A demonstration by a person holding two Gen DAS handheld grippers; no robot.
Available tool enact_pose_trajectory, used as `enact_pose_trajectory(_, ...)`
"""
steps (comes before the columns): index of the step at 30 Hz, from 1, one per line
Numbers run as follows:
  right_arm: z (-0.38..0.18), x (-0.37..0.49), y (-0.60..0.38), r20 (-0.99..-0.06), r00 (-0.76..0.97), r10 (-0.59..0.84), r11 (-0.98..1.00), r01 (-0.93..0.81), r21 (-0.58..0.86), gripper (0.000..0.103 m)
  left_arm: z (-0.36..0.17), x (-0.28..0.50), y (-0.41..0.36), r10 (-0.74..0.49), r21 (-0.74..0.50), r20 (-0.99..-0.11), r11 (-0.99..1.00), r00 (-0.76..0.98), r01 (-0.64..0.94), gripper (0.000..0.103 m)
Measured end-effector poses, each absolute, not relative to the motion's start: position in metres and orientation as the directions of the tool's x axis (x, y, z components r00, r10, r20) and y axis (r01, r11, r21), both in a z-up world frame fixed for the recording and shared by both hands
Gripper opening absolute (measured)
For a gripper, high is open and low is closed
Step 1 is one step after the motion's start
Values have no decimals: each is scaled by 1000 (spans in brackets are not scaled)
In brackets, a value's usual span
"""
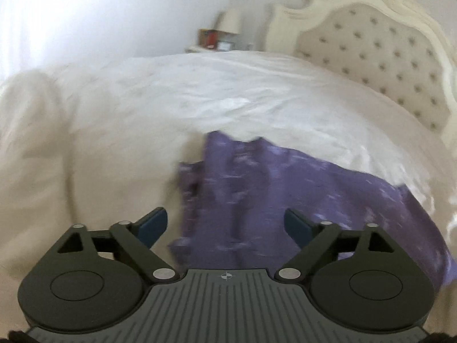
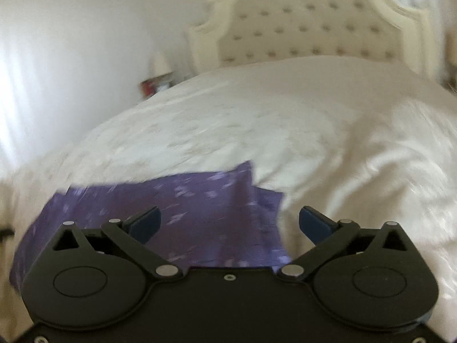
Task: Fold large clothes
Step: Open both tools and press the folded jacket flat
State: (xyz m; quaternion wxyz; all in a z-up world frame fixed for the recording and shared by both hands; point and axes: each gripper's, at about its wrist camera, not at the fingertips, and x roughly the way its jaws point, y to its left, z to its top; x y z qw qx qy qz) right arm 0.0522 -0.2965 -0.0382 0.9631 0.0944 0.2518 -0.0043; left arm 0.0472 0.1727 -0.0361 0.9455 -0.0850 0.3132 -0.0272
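Purple garment (image 1: 285,188) with pale print, apparently folded, lies flat at the white bed's (image 1: 200,91) near edge.

A home bedroom: a wide bed under a rumpled white duvet (image 1: 228,91) stands against a cream, button-tufted upholstered headboard with a carved frame (image 2: 308,25), and a small pale bedside table with a shaded lamp (image 1: 231,23) sits by the plain white wall (image 1: 100,8)

Both my wrist cameras look forward along my fingers, tilted down, close over bed's (image 1: 200,91) near edge. Left view faces far left corner, headboard (image 1: 385,57) at right; right view faces headboard squarely. Both share purple garment (image 2: 200,214), bedcover, headboard.
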Motion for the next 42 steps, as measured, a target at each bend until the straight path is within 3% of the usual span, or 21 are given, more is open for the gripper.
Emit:
enact_pose_trajectory(6, -56, 73, -253, -583, 782, 222, 973, -137, 187, 103, -52, 50, 118, -204, -115, -634, 979, 746, 170, 90)
enact_pose_trajectory(14, -91, 98, -218, -697, 680, 226, 967, -242, 78, 103, -91, 63, 91, -212, -63, -682, 970, 700, 233, 94)
enact_pose_trajectory(24, -97, 159, -208, -713, 672, 200, 971, -234, 52, 103, -93, 119, 82, -175, -23, -702, 974, 690, 224, 103)
enact_pose_trajectory(32, -113, 203, -207, -728, 667, 162, 979, -199, 36, 103, -99, 160, 67, -126, 9, -749, 980, 651, 200, 103)
enact_pose_trajectory(42, -121, 221, -216, -705, 681, 199, 980, -161, 120, 103, -102, 165, 64, -111, 6, -737, 985, 667, 171, 103)
